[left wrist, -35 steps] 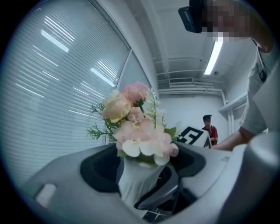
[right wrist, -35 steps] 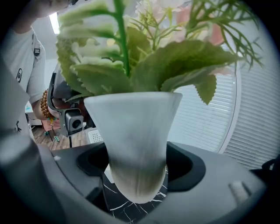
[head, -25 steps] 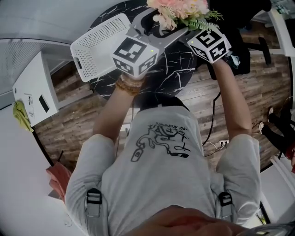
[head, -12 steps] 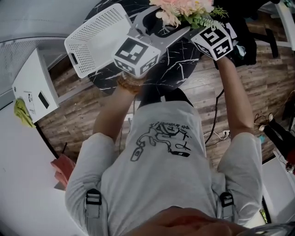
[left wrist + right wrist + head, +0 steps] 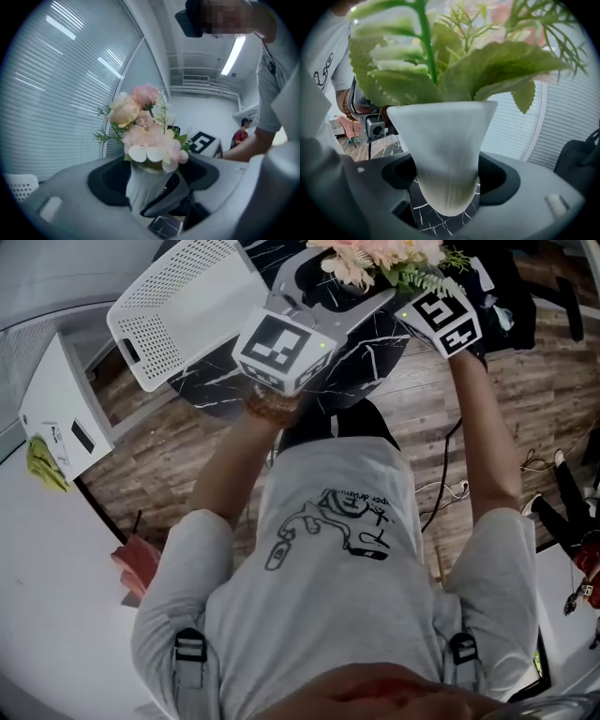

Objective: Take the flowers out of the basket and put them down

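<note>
Flowers: a bunch of pink and cream blooms (image 5: 370,257) with green fern sprigs stood upright in a white vase (image 5: 445,150). It was out of the basket, at the far side of the bench between the two tools.

White vase: ribbed, flaring to a wide mouth and narrowing towards the foot. Its rounded foot hung clear above the bench top, with veined stone showing beneath it.

Left hand-held gripper (image 5: 152,176): it reached in from the near left, with its jaws set wide and closed on the lower body of the vase. The dark pads lay against both flanks.

Right hand-held gripper (image 5: 447,185): it came in from the opposite side, angled downward. Its jaws were likewise wide and clamped around the narrow foot of the vase, with a pad on each side.

Marker cubes: one (image 5: 281,351) sat above the left wrist and the other (image 5: 448,320) above the right, each at the rear of its tool.

Basket: the white perforated basket (image 5: 183,320) lay tipped at the left of the bench and overhung its edge. It was beside the left tool and apart from the flowers.

Bench: round and black, with white marble veining (image 5: 361,357), standing on a wood-plank floor (image 5: 169,456).

Person: grey printed T-shirt (image 5: 337,596), with a bead bracelet (image 5: 272,407) on the left wrist.

Surroundings: window blinds (image 5: 56,93) behind the flowers and a white cabinet (image 5: 66,418) at the left.
</note>
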Demonstrator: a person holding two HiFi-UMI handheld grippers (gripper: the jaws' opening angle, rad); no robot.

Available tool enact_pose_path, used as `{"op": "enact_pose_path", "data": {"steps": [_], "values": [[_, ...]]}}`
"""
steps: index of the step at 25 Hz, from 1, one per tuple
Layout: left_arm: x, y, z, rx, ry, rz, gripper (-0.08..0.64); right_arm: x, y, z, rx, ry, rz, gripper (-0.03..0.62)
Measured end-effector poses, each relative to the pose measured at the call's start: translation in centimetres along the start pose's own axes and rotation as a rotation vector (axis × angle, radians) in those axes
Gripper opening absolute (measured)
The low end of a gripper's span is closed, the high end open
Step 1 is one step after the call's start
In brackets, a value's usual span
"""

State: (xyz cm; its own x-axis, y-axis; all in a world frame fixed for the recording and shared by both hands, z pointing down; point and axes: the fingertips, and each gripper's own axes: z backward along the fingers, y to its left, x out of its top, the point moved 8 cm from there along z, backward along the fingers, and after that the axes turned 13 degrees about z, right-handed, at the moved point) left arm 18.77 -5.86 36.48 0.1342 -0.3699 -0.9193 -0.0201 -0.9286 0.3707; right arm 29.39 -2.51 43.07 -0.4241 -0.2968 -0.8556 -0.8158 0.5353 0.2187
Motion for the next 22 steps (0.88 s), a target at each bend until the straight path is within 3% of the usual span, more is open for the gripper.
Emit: {"op": "enact_pose_path", "data": {"steps": [13,22], "values": [[-7.4,1.2,-1.6,0.020,-0.020,0.029,0.327,-6.9,1.8,-1.8,0.015,0.012,0.008,0.390],[-10.5,2.1,-1.9,0.020,-0.029,0.038,0.327,-9.9,3.1,-3.1,0.030,0.004,-0.008,0.390]]}}
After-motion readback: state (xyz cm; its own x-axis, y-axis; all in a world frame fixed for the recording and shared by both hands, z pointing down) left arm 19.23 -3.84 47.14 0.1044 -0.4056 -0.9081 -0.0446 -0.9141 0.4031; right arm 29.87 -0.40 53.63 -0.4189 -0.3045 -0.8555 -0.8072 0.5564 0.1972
